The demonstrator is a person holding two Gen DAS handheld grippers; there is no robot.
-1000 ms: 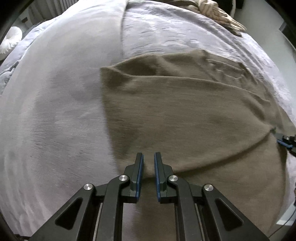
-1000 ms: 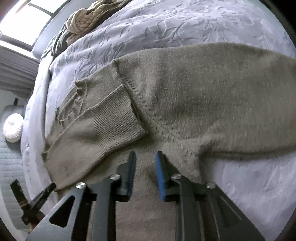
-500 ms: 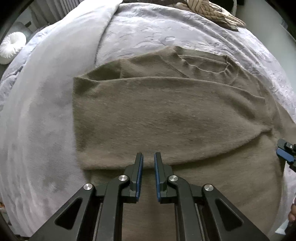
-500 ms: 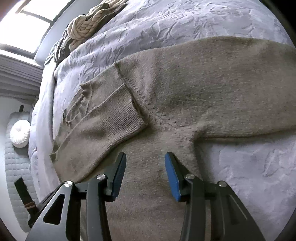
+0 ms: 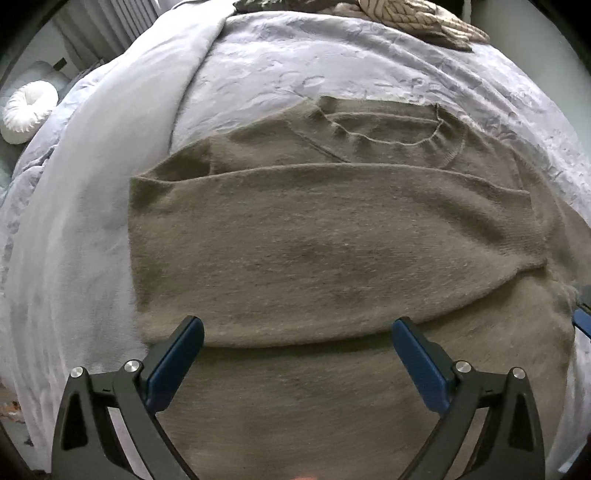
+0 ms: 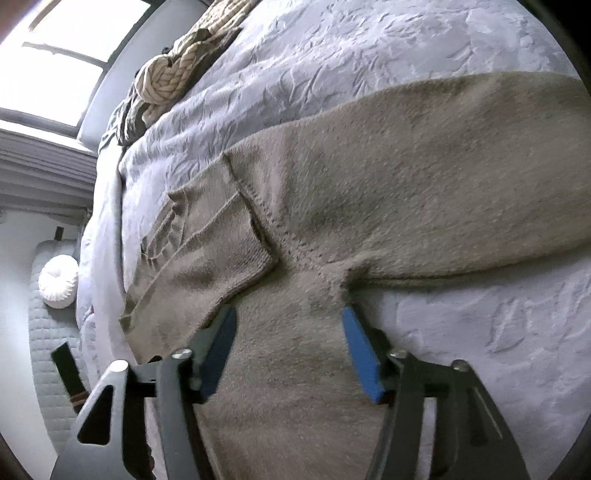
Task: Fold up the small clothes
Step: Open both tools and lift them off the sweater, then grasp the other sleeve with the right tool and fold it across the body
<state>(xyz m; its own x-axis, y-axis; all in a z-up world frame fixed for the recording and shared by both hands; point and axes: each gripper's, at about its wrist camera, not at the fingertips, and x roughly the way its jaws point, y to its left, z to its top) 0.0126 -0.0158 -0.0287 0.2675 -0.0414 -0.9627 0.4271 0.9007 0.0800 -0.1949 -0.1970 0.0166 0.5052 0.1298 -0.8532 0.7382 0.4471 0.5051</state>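
An olive-brown knit sweater (image 5: 332,251) lies flat on a pale lilac bedspread (image 5: 280,62), its collar toward the far side. One sleeve is folded across the chest, with its cuff (image 6: 236,254) near the middle. My left gripper (image 5: 297,328) hovers over the lower edge of that folded sleeve, jaws opening wide, nothing pinched between them. My right gripper (image 6: 290,319) hangs above the sweater's body by the armpit of the other sleeve (image 6: 461,184), which stretches out to the right. Its jaws are opening too, with only flat fabric beneath.
A cream cable-knit garment (image 6: 173,74) sits piled at the far end of the bed (image 5: 417,18). A white round cushion (image 5: 27,107) rests on a grey quilted seat beside the bed. A window (image 6: 55,70) is bright at the upper left.
Both grippers went from nearly shut to open, letting go of the sweater. The left gripper moved back across the garment, so the folded sleeve and the collar now show in full.
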